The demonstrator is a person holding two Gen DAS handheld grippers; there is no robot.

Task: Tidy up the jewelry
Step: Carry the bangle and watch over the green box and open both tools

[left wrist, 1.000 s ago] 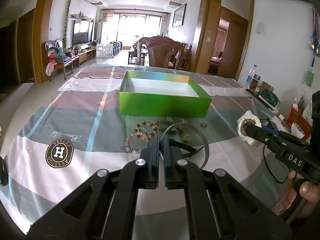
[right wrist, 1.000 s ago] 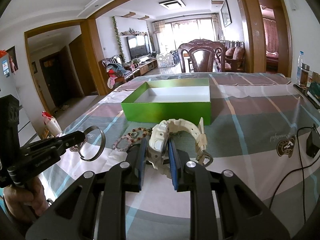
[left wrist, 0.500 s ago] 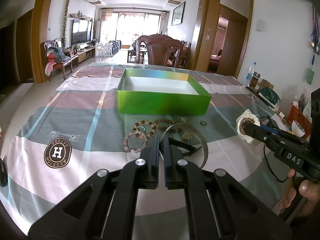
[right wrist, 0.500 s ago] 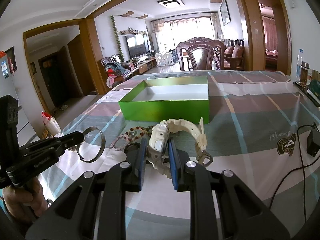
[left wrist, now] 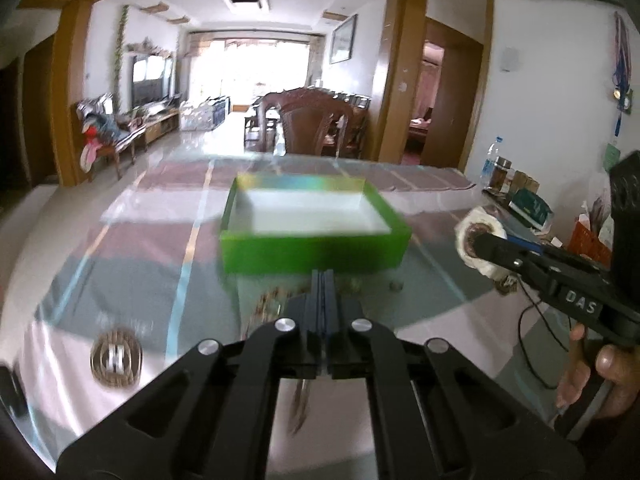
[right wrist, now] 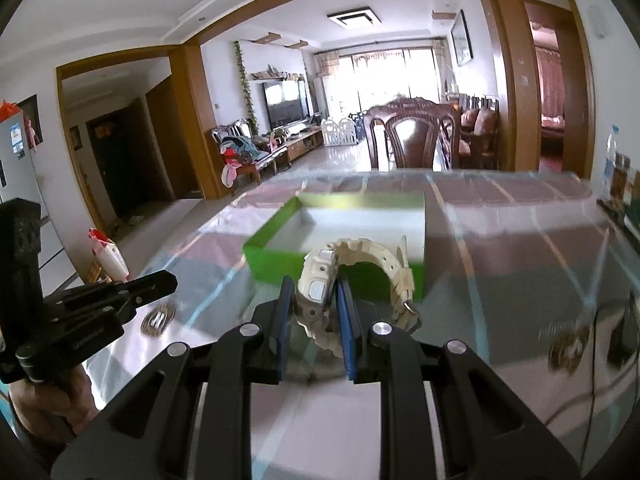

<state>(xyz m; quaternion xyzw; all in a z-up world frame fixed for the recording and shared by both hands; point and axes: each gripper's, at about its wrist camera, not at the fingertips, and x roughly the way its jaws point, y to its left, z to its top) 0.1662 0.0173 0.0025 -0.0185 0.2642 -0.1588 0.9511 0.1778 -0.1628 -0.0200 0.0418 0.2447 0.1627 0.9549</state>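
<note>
An open green box [left wrist: 316, 252] with a white inside stands mid-table, also in the right wrist view [right wrist: 280, 258]. My left gripper [left wrist: 323, 280] is shut, raised in front of the box. A thin blurred streak, the metal bangle [left wrist: 300, 400], hangs edge-on under its jaws. Bead bracelets [left wrist: 272, 304] and a small ring [left wrist: 396, 286] lie on the cloth below. My right gripper [right wrist: 314, 286] is shut on a cream wristwatch [right wrist: 320, 292], its strap arching right. The watch [left wrist: 476, 240] is level with the box's right corner. The left gripper [right wrist: 168, 280] shows at the left.
A checked tablecloth [left wrist: 132, 264] covers the table. Bottles and jars [left wrist: 500, 168] and an orange basket [left wrist: 588, 240] line the right edge. A black cable [right wrist: 596, 352] and an adapter [right wrist: 624, 344] lie right. A wooden chair [left wrist: 316, 128] stands behind the table.
Both grippers have risen and moved toward the green box, which looks nearer. The bangle, which stood out in front of the left jaws, now hangs under them. The watch stays gripped.
</note>
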